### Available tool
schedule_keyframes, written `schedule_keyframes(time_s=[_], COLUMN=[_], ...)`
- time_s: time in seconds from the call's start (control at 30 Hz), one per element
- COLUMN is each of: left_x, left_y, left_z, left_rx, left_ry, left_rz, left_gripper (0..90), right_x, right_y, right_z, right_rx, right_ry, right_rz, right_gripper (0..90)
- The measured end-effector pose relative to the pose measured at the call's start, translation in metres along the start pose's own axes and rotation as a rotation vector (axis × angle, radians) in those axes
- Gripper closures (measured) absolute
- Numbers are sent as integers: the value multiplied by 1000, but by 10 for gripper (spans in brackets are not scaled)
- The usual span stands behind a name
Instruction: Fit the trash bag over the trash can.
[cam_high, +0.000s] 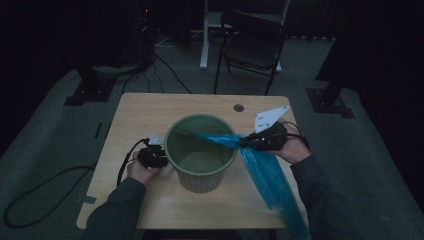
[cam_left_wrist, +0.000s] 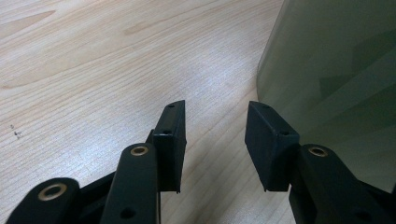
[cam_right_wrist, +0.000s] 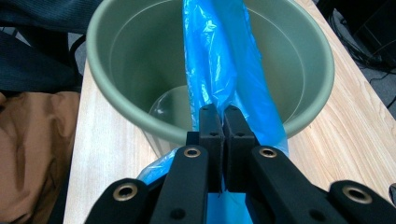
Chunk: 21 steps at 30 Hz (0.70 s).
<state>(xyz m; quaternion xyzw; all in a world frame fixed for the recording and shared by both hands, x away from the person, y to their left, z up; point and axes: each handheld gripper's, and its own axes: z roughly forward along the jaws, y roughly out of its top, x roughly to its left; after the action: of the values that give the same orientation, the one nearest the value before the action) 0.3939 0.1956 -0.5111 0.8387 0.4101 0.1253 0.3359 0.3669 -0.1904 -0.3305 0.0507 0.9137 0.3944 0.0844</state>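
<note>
Bag: a blue plastic bag (cam_high: 265, 172) lies stretched across the right side of the bin's rim, one end reaching over the bin's opening, the rest trailing down past the near right edge of the table.
Bin: a green round bin (cam_high: 200, 152) stands upright on the table, about in its middle, mouth open upward.
Right gripper: the right gripper (cam_right_wrist: 223, 119) sits just beside the bin's right rim, its jaws pressed together on a fold of the bag; in the right gripper view the blue plastic runs from between the jaws up over the bin's mouth.
Left gripper: the left gripper (cam_left_wrist: 215, 140) rests low against the table just left of the bin, jaws spread with nothing between them; in the left gripper view one jaw is close by the bin's wall (cam_left_wrist: 336, 70).
Table: a light wooden table (cam_high: 145, 115) bears the bin; a small round hole (cam_high: 238, 107) lies in its top beyond the bin.
Chair: a dark folding chair (cam_high: 252, 42) stands on the floor well beyond the bin, past the table's far edge.
</note>
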Motion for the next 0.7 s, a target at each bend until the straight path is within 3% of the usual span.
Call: schedule_keyframes(time_s=[0.7], left_x=[1], left_y=[0], left_z=[-1], left_rx=[-8], left_ry=[-3], left_rz=[-6], left_gripper=[584], right_x=[-17], right_y=[24], right_z=[38], right_rx=[43], right_ry=[-2], right_rz=[8], right_gripper=[883])
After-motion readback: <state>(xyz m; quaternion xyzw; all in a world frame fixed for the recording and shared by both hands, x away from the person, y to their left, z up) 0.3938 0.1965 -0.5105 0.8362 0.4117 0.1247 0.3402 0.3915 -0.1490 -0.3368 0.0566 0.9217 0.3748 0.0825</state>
